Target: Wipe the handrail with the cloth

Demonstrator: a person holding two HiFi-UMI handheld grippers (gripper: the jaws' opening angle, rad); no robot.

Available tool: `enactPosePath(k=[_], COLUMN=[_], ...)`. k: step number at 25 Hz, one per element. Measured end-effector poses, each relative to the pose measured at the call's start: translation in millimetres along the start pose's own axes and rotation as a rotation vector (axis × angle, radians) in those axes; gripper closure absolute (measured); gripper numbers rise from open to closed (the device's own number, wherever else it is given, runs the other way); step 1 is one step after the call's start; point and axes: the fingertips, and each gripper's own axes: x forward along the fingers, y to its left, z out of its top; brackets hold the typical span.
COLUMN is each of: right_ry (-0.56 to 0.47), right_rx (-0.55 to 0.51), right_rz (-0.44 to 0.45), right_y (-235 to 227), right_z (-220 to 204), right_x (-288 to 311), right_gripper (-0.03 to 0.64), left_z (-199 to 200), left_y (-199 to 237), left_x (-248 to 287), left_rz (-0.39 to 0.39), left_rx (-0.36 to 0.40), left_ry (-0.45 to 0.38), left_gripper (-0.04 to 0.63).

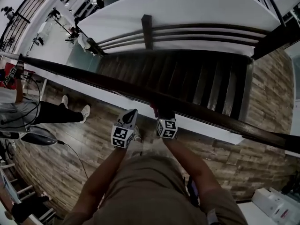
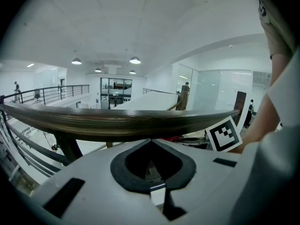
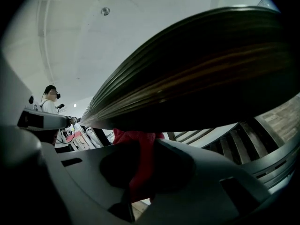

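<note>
The left gripper [image 1: 130, 114], jaws together and empty, sits just short of the dark handrail [image 1: 93, 76]. Beside it, the right gripper [image 1: 162, 112] clamps the red cloth [image 3: 139, 165], pressed against that handrail, which runs crosswise, left to right.

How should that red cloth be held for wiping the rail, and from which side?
Probably as the right gripper has it: shut on a bunched fold of the red cloth, with a wad left past the tips to press on the handrail. Come from the person's side, since the stairs drop away beyond the rail.
</note>
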Motion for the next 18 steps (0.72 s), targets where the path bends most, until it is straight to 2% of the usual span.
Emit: enactPosePath(k=[5, 10, 18], right_ry=[0.032, 0.05, 0.059], right_rx=[-0.009, -0.022, -0.021], right_rz=[0.035, 0.04, 0.01], right_y=[-43, -89, -113], right_z=[4, 12, 5], right_x=[-30, -59, -88], right_gripper=[0.54, 0.54, 0.54], left_z=[1, -3, -23], left_y=[-60, -114, -130], left_x=[22, 41, 38], left_rz=[0.013, 0.006, 0.012], left_rx=[-0.022, 0.023, 0.0], left_ry=[0.005, 0.013, 0.022], left_gripper=[0.58, 0.58, 0.58])
